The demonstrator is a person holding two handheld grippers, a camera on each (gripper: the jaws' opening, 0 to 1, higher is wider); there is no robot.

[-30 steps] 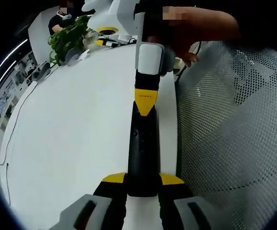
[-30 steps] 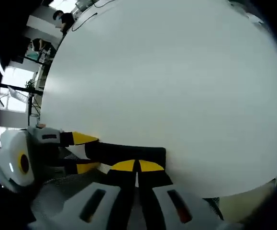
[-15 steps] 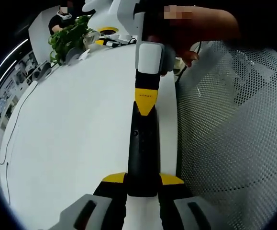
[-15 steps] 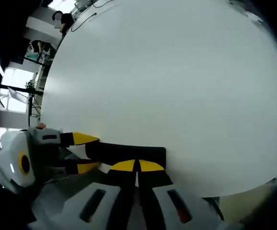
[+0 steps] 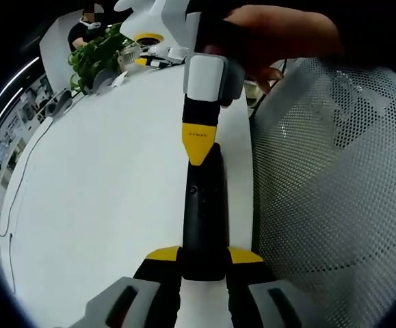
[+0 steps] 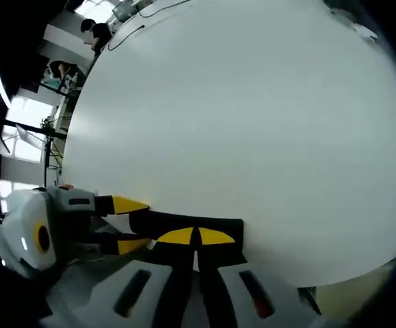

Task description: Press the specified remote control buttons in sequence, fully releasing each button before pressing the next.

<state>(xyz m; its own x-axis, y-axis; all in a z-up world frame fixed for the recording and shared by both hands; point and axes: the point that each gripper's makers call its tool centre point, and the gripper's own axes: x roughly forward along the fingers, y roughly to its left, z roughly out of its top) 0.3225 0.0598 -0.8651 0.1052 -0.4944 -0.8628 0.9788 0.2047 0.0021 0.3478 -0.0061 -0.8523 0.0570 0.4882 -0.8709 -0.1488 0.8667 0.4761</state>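
A long black remote control [image 5: 201, 212] lies on the white table [image 5: 102, 191] near its right edge. My left gripper [image 5: 203, 256] is shut on its near end, a yellow tip on each side. My right gripper [image 5: 199, 147] comes down from the top of the left gripper view, held by a hand [image 5: 280, 34], with its shut yellow tips touching the remote's upper part. In the right gripper view my right gripper [image 6: 197, 237] has its tips together over the remote [image 6: 184, 222], and the left gripper [image 6: 135, 224] clamps it from the left.
A grey mesh chair back [image 5: 334, 191] stands right beside the table edge. A green plant [image 5: 95, 55] and small items sit at the far end of the table. A thin cable [image 5: 20, 178] runs along the left edge. The table [image 6: 239, 123] spreads wide ahead.
My right gripper has shifted a little up and to the left over the remote, its housing looming larger in the left gripper view. The left gripper and the remote have stayed put.
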